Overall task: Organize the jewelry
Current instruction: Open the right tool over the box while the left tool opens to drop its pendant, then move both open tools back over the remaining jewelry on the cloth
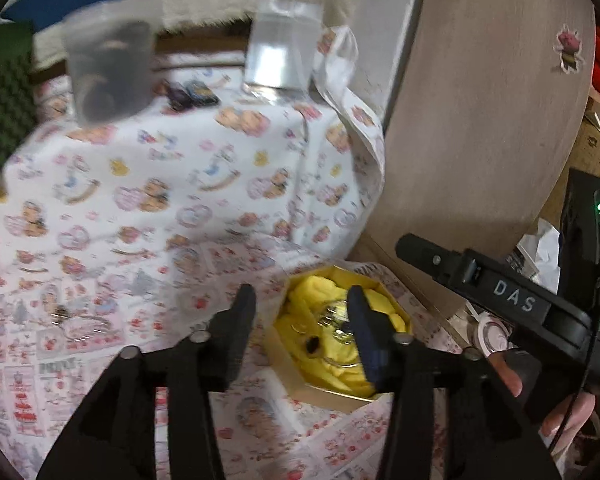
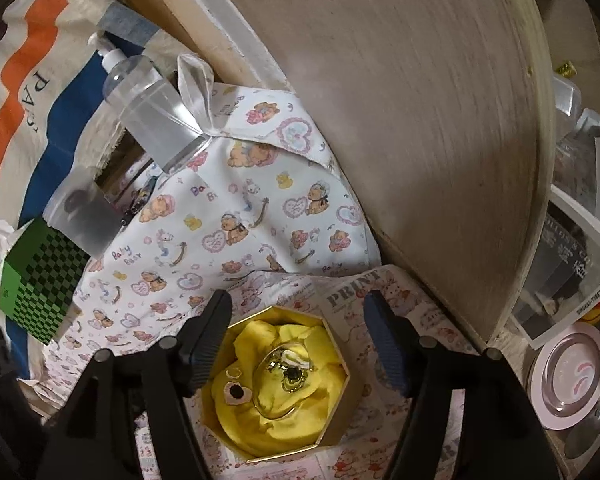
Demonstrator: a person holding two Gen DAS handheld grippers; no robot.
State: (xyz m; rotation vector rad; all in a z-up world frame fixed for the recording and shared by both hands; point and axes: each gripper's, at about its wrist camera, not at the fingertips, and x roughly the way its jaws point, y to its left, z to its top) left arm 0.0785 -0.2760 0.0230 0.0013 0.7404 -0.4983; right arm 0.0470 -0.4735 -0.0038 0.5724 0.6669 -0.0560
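Observation:
A gold hexagonal box [image 2: 332,440] lined with yellow cloth [image 2: 300,412] holds jewelry pieces [image 2: 290,366] and a small heart-shaped piece [image 2: 238,392]. My right gripper [image 2: 298,320] is open and empty, hovering over the box, one finger on each side. In the left wrist view the same box [image 1: 296,384] sits low and right of centre with jewelry [image 1: 334,318] inside. My left gripper [image 1: 302,306] is open and empty, at the box's left side. A silvery chain [image 1: 80,322] lies on the printed cloth to the left. The right gripper's body [image 1: 512,300] shows at the right.
A clear pump bottle [image 1: 282,36] and a frosted plastic cup [image 1: 108,64] stand at the back of the bear-print cloth [image 1: 180,168]. Small dark items [image 1: 192,94] lie between them. A round wooden tabletop [image 2: 420,120] leans on the right. A green checkered box [image 2: 36,288] stands left. A pink plate [image 2: 568,376] lies far right.

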